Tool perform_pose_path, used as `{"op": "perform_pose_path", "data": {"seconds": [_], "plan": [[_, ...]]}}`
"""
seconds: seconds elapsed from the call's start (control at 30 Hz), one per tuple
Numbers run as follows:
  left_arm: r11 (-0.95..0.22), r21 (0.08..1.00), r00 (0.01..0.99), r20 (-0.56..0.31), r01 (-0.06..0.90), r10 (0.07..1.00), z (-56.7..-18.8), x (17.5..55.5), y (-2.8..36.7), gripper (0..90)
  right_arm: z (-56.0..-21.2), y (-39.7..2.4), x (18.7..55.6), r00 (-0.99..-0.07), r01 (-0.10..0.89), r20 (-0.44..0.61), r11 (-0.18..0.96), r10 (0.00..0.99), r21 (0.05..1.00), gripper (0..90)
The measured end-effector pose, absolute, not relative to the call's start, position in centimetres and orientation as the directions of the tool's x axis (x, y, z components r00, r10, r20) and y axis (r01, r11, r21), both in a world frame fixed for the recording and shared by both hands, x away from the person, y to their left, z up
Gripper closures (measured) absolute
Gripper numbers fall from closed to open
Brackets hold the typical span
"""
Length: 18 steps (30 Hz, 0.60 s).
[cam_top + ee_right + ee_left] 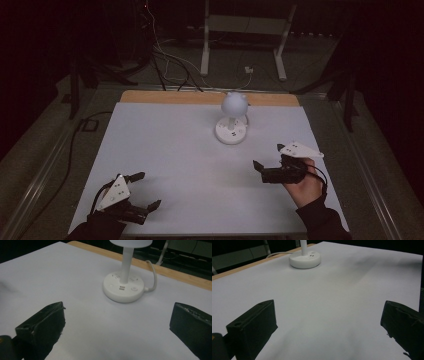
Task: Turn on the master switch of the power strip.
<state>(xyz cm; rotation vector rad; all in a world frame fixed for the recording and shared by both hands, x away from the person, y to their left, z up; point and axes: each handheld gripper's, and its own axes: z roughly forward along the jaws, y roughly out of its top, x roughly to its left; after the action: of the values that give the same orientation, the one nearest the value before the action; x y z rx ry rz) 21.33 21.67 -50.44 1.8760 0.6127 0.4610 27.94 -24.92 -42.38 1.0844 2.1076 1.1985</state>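
I hold my left claw [148,190] wide near the counter's [165,150] front left corner and my right claw [268,156] wide by its right edge, both well apart from the white lamp [232,120] near the back edge.

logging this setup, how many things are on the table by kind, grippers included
White desk lamp with round base, at the far middle of the table: 1
Hand-held grippers, both with jaws open and empty: 2, the left gripper and the right gripper
Total: 3
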Motion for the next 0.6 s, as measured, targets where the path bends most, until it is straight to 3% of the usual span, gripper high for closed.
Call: {"op": "perform_pose_path", "data": {"seconds": [0.6], "plan": [[-0.310, 0.929, 0.796, 0.030, 0.201, 0.604, -50.5, 21.3, 21.6, 0.8, -41.5, -23.9, 30.1, -0.578, 0.385, -0.033, 0.308, 0.815, 0.870, 0.0]]}}
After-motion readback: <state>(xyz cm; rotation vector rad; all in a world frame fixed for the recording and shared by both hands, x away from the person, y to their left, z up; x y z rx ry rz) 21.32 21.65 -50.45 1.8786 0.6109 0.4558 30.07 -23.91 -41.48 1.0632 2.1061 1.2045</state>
